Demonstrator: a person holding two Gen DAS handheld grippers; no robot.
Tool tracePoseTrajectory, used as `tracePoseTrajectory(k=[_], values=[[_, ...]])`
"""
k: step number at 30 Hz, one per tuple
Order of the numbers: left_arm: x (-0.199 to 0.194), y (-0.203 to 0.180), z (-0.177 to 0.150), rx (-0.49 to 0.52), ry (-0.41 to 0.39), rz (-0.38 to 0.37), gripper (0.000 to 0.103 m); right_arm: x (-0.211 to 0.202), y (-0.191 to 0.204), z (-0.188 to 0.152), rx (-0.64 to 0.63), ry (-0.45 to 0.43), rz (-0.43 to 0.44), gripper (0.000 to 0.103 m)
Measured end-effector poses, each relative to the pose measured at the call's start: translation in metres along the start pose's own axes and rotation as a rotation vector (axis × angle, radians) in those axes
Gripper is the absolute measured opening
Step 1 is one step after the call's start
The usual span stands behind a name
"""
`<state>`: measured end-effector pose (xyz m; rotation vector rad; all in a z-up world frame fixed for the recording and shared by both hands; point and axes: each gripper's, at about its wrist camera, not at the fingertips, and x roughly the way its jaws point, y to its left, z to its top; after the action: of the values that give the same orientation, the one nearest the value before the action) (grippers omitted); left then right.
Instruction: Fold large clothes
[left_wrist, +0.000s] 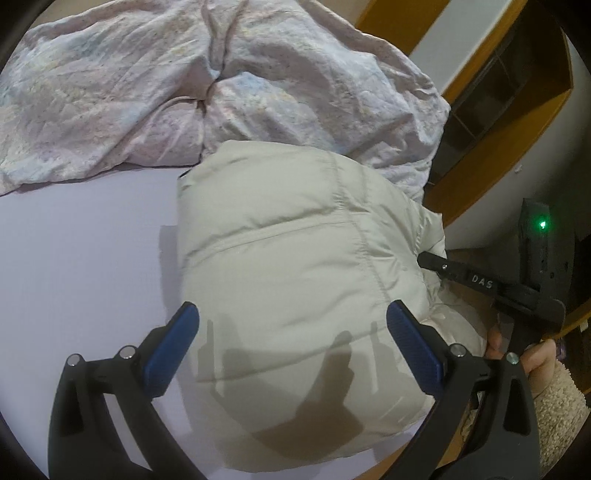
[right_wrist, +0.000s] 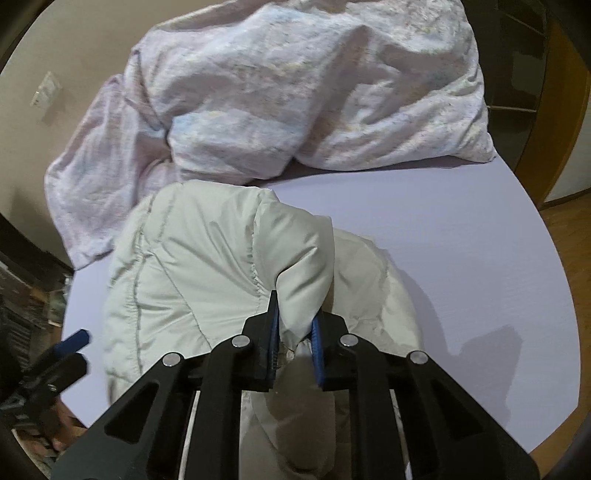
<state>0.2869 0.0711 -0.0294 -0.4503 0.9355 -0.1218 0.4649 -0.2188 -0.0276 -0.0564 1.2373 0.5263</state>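
A: Jacket (right_wrist: 192, 266) is lying puffed up on the lilac bed (right_wrist: 461, 236), near its front edge, just in front of the crumpled duvet (right_wrist: 295, 92).

B: What is gripping it?

A: Right gripper (right_wrist: 295, 332) is pinching a fold of the shell, jaws closed on the fabric and lifting it into a peak, probably to carry that part over the body for a fold.

B: And the other one?

A: Left gripper (left_wrist: 291, 332) is hovering over the jacket with jaws spread wide, holding nothing, likely waiting to pin or take a second edge.

B: Any writing?

A: "DAS" is showing in pale letters on the right gripper's black arm in the left view. A green light (left_wrist: 543, 223) is glowing on it too. Nothing else is readable.
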Motion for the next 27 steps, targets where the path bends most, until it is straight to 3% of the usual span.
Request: tracePoseTrajectory(k=[11, 16, 18, 22, 27], values=[[0.004, 0.011, -0.009, -0.005, 0.009, 0.057, 0.100, 0.058, -0.025, -0.010, -0.029, 0.064, -0.153, 0.019], [0.001, 0.018, -0.011, -0.019, 0.008, 0.076, 0.100, 0.069, -0.042, -0.017, 0.028, 0.077, -0.142, 0.021], [0.000, 0.020, -0.011, -0.021, 0.007, 0.082, 0.100, 0.067, -0.041, -0.015, 0.030, 0.077, -0.138, 0.023], [-0.002, 0.018, -0.008, -0.003, -0.007, 0.095, 0.100, 0.048, -0.038, -0.011, 0.028, 0.046, -0.127, 0.040], [0.001, 0.013, 0.000, 0.018, -0.024, 0.107, 0.101, 0.009, -0.034, -0.004, 0.023, -0.070, -0.069, 0.040]])
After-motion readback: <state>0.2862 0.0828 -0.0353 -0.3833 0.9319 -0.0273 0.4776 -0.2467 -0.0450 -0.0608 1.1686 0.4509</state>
